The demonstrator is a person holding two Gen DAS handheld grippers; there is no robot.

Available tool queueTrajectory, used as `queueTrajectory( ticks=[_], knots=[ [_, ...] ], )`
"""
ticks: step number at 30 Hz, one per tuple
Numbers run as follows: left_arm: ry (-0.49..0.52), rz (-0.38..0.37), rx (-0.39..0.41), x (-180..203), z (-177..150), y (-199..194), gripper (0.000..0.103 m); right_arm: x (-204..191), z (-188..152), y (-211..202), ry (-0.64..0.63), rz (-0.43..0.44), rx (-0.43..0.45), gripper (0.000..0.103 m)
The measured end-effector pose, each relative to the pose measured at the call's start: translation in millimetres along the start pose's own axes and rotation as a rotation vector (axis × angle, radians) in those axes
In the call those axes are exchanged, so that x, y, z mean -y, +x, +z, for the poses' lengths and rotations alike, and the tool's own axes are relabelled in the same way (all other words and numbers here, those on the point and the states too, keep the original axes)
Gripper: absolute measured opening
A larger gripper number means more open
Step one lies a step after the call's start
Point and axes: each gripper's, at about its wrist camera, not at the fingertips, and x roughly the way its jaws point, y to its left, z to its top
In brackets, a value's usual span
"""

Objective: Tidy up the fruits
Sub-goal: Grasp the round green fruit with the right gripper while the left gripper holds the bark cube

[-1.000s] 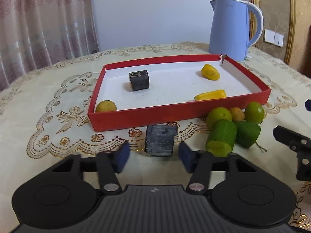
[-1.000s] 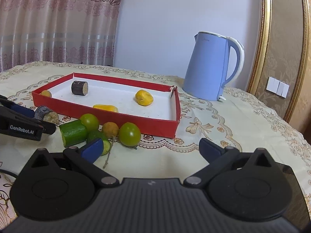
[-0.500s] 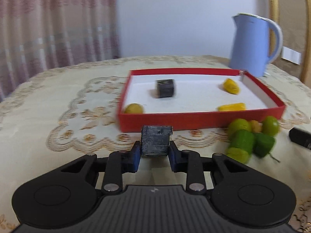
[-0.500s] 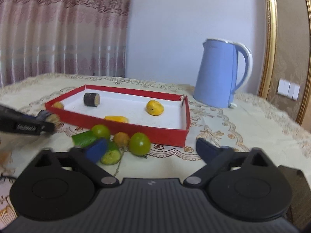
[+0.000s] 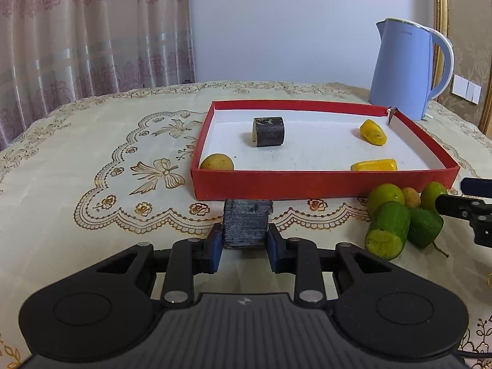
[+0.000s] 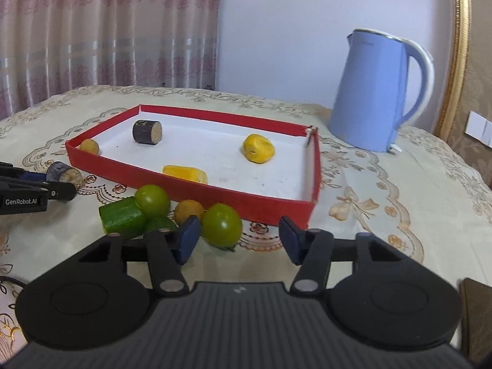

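Since a second ago my left claw (image 5: 245, 243) has clenched on the dark chunk (image 5: 247, 224), held just short of the tray (image 5: 323, 181) ahead. Right claw (image 6: 236, 240) hangs released beside a green fruit (image 6: 222, 225). Next: carry over the wall, drop.

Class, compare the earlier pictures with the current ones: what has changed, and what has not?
The left gripper closed its jaws on the dark cylinder piece. The right gripper advanced toward the green round fruit, jaws open. The red tray and its contents stayed put.
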Motion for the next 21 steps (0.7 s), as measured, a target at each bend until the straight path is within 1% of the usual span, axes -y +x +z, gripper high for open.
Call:
queueTrajectory(
  ticks=[2, 5, 7, 9, 10, 15, 21],
  knots=[
    [0.0, -0.001, -0.001, -0.1, 0.0, 0.1, 0.029, 1.1, 2.5, 3.9, 0.003, 0.011, -0.004, 0.039],
    [-0.001, -0.002, -0.001, -0.2, 0.0, 0.3, 0.029, 1.5, 5.8, 9.2, 0.01, 0.035, -0.01, 0.037],
    [-0.003, -0.003, 0.0, -0.3, -0.1, 0.3, 0.029, 0.9, 6.5, 17.9, 0.017, 0.067, -0.046, 0.037],
    [-0.006, -0.006, 0.0, -1.0, -0.2, 0.4, 0.029, 0.3, 5.2, 20.3, 0.015, 0.072, -0.052, 0.036],
    [-0.008, -0.007, 0.001, -1.2, -0.2, 0.5, 0.029, 1.1, 5.0, 19.7, 0.019, 0.086, -0.052, 0.03],
    [-0.01, -0.009, 0.001, -1.9, 0.0, 0.7, 0.029, -1.7, 1.5, 14.7, 0.005, 0.063, -0.045, 0.03],
    [-0.007, -0.007, 0.001, -1.7, 0.0, 0.8, 0.029, 2.4, -9.1, -4.2, 0.019, 0.04, -0.034, 0.03]
  ],
)
